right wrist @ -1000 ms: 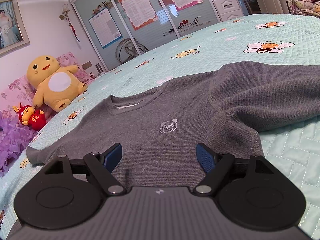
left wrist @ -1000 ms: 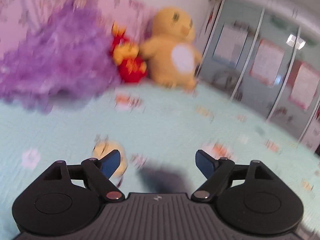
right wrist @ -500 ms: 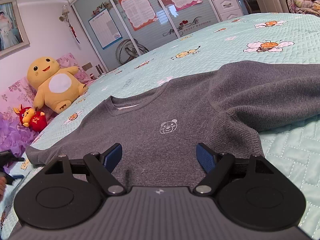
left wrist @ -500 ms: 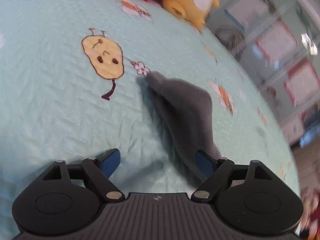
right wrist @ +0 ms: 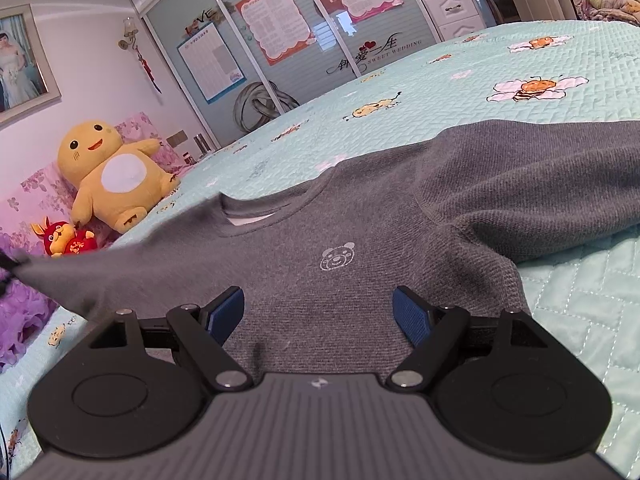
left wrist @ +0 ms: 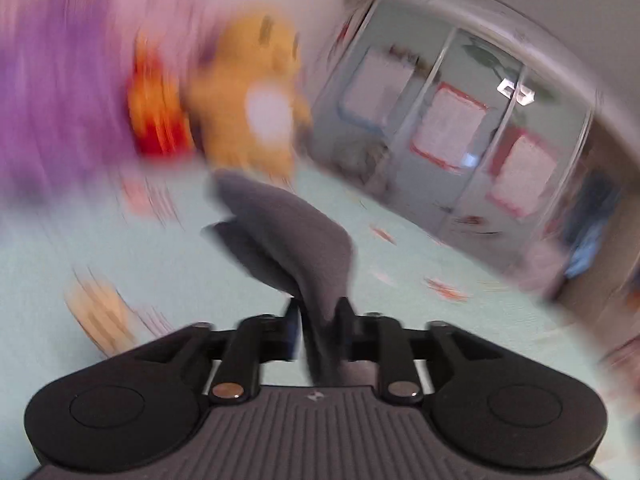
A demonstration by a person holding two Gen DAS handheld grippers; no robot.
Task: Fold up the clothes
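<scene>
- Left wrist view (heavily blurred): the left gripper (left wrist: 318, 320) is clamped on the grey sleeve (left wrist: 288, 232), its jaws having just been closing with the cloth between them. The sleeve rises from the jaws and runs forward above the mint bedspread (left wrist: 120, 248).
- Same view: a yellow plush toy (left wrist: 252, 96) and a red plush toy (left wrist: 158, 116) sit beyond the sleeve.
- Right wrist view: the right gripper (right wrist: 318, 312) is released, jaws wide, nothing between the pads. The grey sweater (right wrist: 360, 232) lies front up on the bedspread directly ahead of and beneath the fingers.
- Only this view shows the whole sweater, with its bear logo (right wrist: 338, 256), the far sleeve stretched right, and the near sleeve drawn taut toward the left edge.
</scene>
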